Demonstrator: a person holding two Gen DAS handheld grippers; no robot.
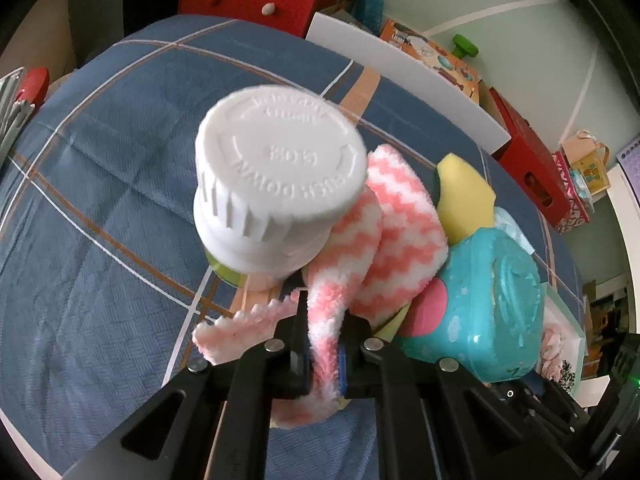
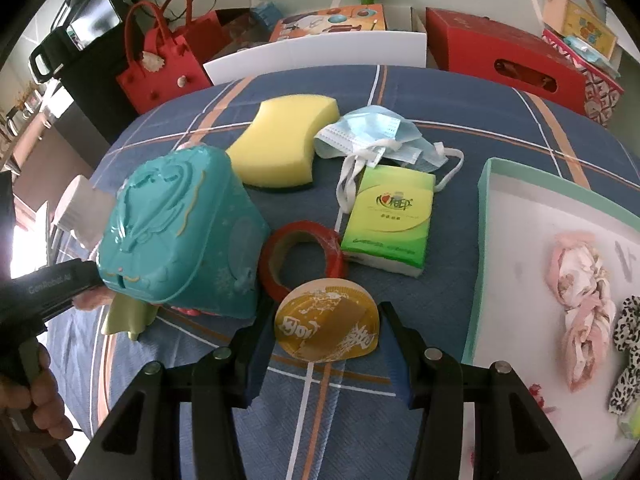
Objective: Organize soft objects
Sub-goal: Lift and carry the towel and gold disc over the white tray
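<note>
1. The blue plaid bedspread (image 2: 460,92) is serving as my sorting surface, so hard and soft things are lying mixed on it for me to pick through.
2. The teal-rimmed tray (image 2: 486,184) is sitting at my right, near the pile, I judge as the collecting spot: a pink cloth bundle (image 2: 580,300) and a leopard-print scrunchie (image 2: 626,340) are already lying in it.
3. The teal plastic case (image 2: 176,232) is tilting up on one side, seemingly propped on whatever lies under it, and it is crowding the cloth I am after.
4. The yellow sponge (image 2: 284,144), the blue face mask (image 2: 372,132) and the green tissue pack (image 2: 390,220) are waiting in the middle, all soft candidates, I think, within reach of the tray.
5. The pink-and-white fuzzy cloth (image 1: 372,240) is lying between the case and a white-capped bottle (image 1: 276,176); my left gripper (image 1: 324,344) is clenching a narrow fold of it, the jaws pinched nearly together so the fluff cannot slip.
6. A red tape roll (image 2: 300,260) is lying just ahead of my right gripper (image 2: 328,340).
7. The gold round lid (image 2: 326,324) is sitting between my right jaws, which are standing half apart; whether the pads are actually pressing its rim I cannot tell.
</note>
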